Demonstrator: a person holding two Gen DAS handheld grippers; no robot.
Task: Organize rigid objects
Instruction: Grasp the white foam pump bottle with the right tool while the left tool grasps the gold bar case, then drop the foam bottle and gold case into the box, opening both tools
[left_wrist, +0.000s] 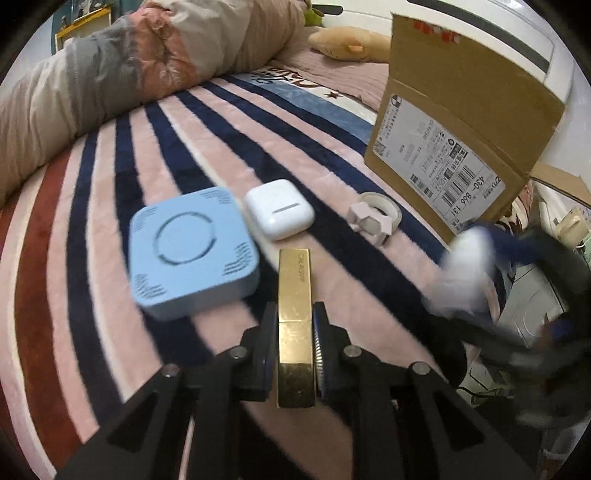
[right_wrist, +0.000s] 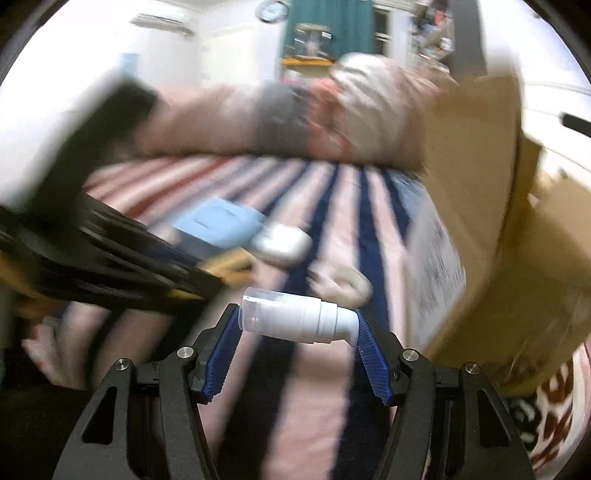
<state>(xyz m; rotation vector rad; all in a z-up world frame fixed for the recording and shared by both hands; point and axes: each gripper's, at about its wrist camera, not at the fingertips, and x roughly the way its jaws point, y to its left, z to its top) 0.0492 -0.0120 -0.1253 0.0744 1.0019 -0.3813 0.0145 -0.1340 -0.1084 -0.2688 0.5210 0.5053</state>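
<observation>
Two claws, both loaded. My left gripper (left_wrist: 295, 345) is clamped narrow on a gold rectangular tube (left_wrist: 294, 325), fingers pressed flat on its long sides, tube pointing straight forward out of the jaws, printed end farthest from me. It sits low over the striped blanket (left_wrist: 110, 221); contact with the fabric not clear.

Just left of the tube's tip: blue square box (left_wrist: 192, 251) with a ring mark on top, lying on the blanket. Just beyond the tip: white earbud case (left_wrist: 279, 209), beside the blue box. Further right on the blanket: tape roll (left_wrist: 375, 216) with a pale clip-like piece against it. Behind that stands an open cardboard box (left_wrist: 461, 140) with a shipping label on its near face.

My right gripper (right_wrist: 297, 321) is spread fairly wide, blue ribbed pads (right_wrist: 373, 354) pinching a white pump bottle (right_wrist: 295, 319) end to end, bottle lying crosswise between the fingertips, clear cap toward my left. It hangs above the blanket, near the cardboard box's labelled face. Right wrist view is heavily motion-blurred; the left wrist view shows this gripper as a white-and-blue smear at the right edge.

Rolled quilt (left_wrist: 110, 74) lies along the far side of the blanket.
</observation>
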